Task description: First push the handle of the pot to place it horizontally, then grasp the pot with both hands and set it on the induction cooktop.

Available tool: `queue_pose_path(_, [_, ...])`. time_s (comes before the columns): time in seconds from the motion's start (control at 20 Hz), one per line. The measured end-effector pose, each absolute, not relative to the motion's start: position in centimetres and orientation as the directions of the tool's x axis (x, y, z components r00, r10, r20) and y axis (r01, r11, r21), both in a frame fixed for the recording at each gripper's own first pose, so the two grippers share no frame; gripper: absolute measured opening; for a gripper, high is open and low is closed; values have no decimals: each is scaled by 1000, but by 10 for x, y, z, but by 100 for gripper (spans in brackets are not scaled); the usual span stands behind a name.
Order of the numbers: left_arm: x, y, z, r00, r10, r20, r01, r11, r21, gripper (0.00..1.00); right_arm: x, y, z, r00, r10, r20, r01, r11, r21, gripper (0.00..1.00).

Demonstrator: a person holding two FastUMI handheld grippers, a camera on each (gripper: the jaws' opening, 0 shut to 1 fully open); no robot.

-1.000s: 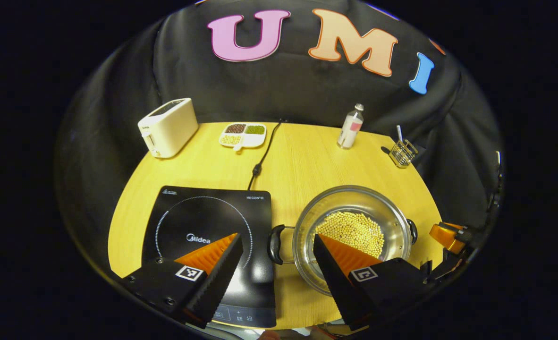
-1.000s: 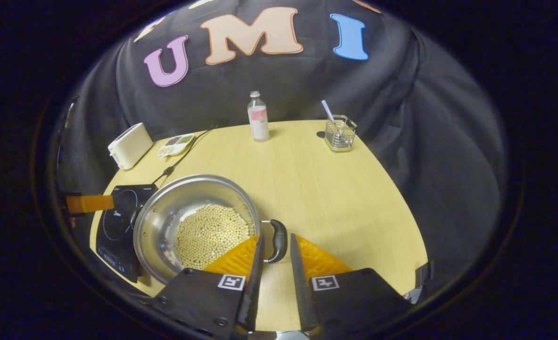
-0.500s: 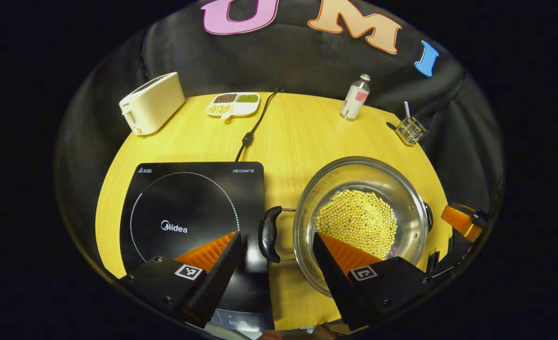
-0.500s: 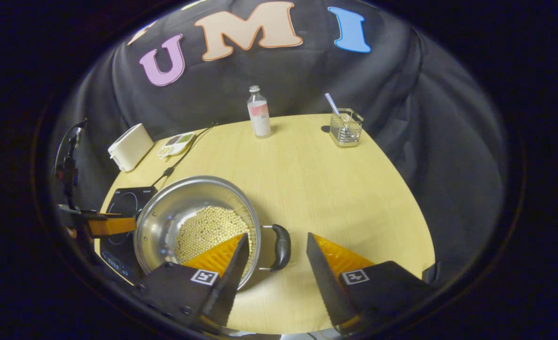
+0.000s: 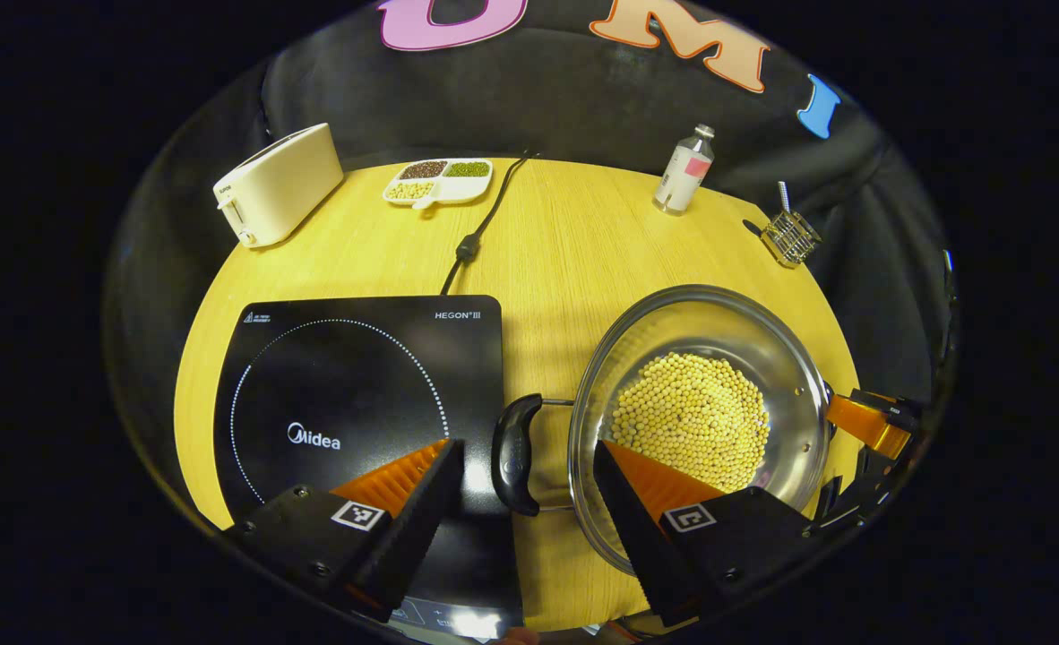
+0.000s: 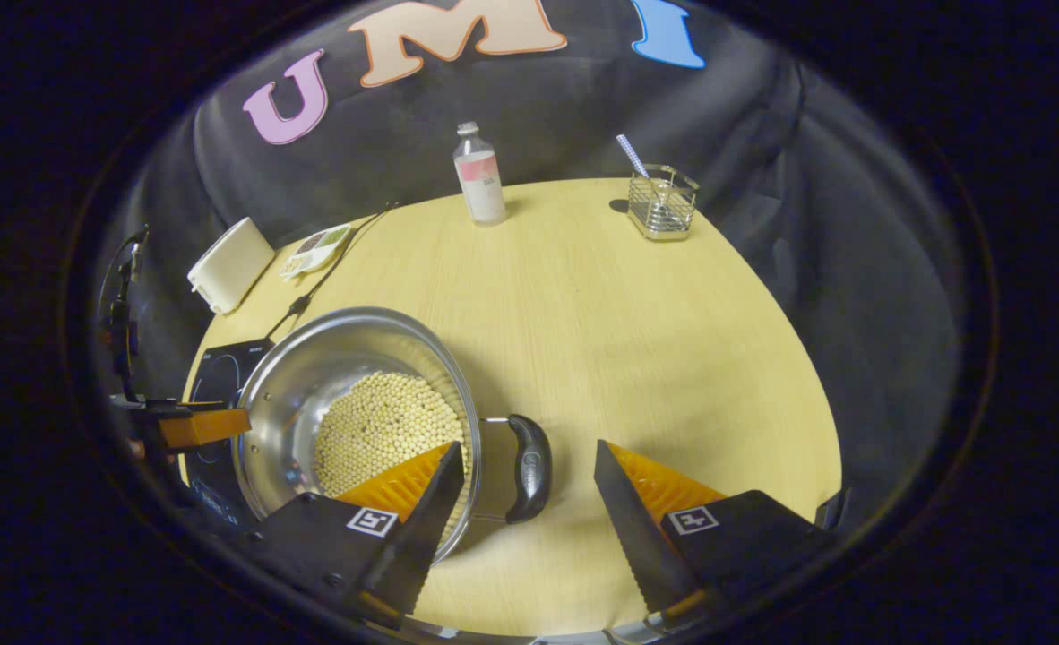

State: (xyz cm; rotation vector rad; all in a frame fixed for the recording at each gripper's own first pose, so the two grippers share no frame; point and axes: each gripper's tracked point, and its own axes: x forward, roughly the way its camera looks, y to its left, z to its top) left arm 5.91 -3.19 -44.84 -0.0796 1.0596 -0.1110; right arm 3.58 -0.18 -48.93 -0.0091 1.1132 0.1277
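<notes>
2 grippers were both spread wide, each straddling 1 pot handle without touching it. Left gripper [image 5: 528, 461] sat low at the near edge in the left gripper view, fingers apart on either side of the pot's left handle [image 5: 516, 454], gripping nothing. Right gripper [image 6: 529, 466] did the same in the right gripper view, jaws wide around the right handle [image 6: 529, 467], no contact visible. Pot [image 5: 767, 336] was a steel one with a layer of pale beans [image 5: 693, 416] in the bottom, standing upright on the wooden table [image 5: 565, 260], handles lined up left to right. It sat just right of the induction cooktop [image 5: 359, 394], not on it; the left handle overlapped the cooktop's right edge in the left gripper view, cannot tell if it touched. Cooktop cord [image 5: 480, 228] ran off toward the far edge. Far side of the table, left to right: a white toaster [image 5: 279, 184], a divided dish of grains [image 5: 437, 179], a small bottle [image 5: 684, 168], and a wire holder [image 5: 790, 237] with a straw-like stick in it, all well apart from the pot.
</notes>
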Motion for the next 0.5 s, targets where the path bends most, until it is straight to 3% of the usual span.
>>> queue_pose_path(0.45, [59,-26,-457,451,-84,-888,64,996,-62,94,32,3,-522,343,101,-934,-90,993,74,93])
queue_pose_path(0.5, [59,-27,-458,453,-76,-888,68,996,-51,89,30,5,-525,333,101,-937,-87,993,76,94])
